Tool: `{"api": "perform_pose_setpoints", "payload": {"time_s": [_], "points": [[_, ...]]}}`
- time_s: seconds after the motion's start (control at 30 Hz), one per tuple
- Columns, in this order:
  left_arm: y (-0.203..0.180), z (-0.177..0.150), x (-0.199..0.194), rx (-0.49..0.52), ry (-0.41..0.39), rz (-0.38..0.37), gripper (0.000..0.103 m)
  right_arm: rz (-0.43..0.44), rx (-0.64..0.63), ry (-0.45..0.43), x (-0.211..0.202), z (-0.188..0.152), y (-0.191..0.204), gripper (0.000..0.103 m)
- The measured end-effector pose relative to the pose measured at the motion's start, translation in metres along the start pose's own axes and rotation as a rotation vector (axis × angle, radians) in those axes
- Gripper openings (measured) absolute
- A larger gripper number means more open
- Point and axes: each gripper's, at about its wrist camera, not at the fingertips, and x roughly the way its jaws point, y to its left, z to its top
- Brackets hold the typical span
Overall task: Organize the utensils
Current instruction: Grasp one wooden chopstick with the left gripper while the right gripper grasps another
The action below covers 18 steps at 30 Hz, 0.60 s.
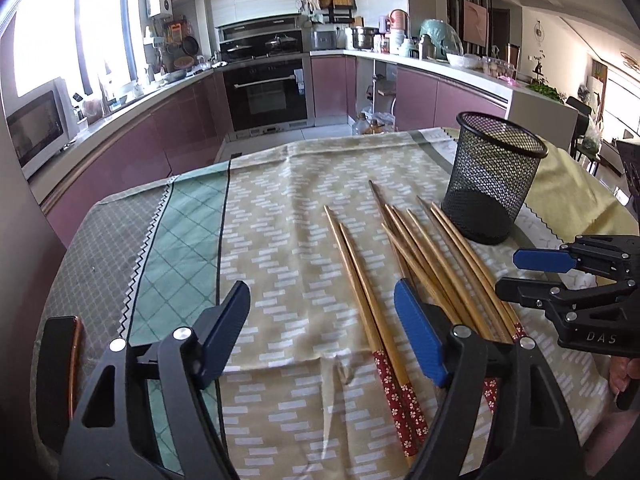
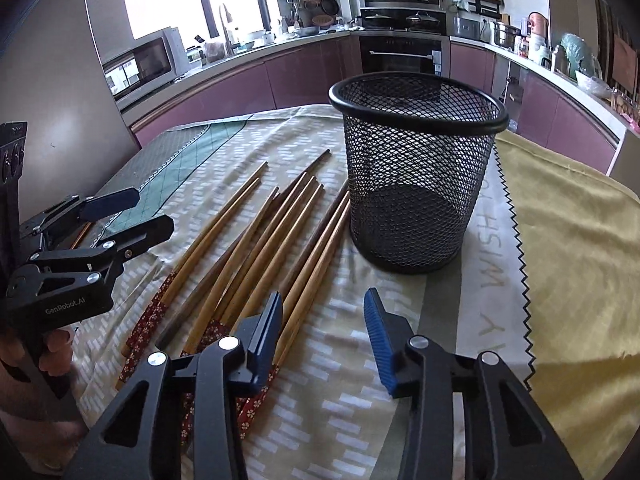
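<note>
Item: a loose scatter of long tapered bamboo chopsticks with red flower-patterned handle ends (image 2: 256,248), lying flat just beside the black wire-mesh cylindrical holder (image 2: 416,168), on its left as the right wrist view shows it, thin tips pointing toward and past the holder's base

Landmark: the mesh holder stands upright and empty on the patterned beige cloth that covers the surface (image 2: 340,400); the nearest sticks lie close against its foot, whether touching cannot be told

Handling, as judged: each stick is light, stiff, smooth and round, so apt to roll or slip sideways out of a pinch; not fragile. They cross and overlap, so lifting one may drag its neighbours. Best hold looks to be across the thicker shaft just above the red wrapped end, where the stick is widest and the pads bite most, leaving the thin tip free to drop into the holder

Left gripper (image 1: 320,332): fingers spread wide and released, straddling a separate pair of sticks farthest from the holder, nothing pinched

Right gripper (image 2: 324,340): fingers part-way apart and empty, with bare cloth between them on the holder's near side; its left finger (image 2: 268,328) overlaps the handle ends of the sticks nearest the holder
</note>
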Motion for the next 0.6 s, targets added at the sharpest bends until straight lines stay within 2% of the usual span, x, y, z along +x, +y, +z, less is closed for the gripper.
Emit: {"api": "perform_pose_setpoints", "payload": {"time_s": [0.17,0.33,0.6], "points": [[0.001,-0.004,0.015,0.002,0.072,-0.022,0.06,0.003,0.011,0.034,0.001,0.002,-0.006,0.037],[0.0,-0.005,0.029,0.008,0.126,-0.04,0.054,-0.022,-0.021,0.064,0.006,0.009,-0.004,0.036],[-0.01,0.004,0.047,0.039,0.169,-0.055,0.048,-0.059,-0.065,0.072,0.017,0.017,0.003,0.034]]}}
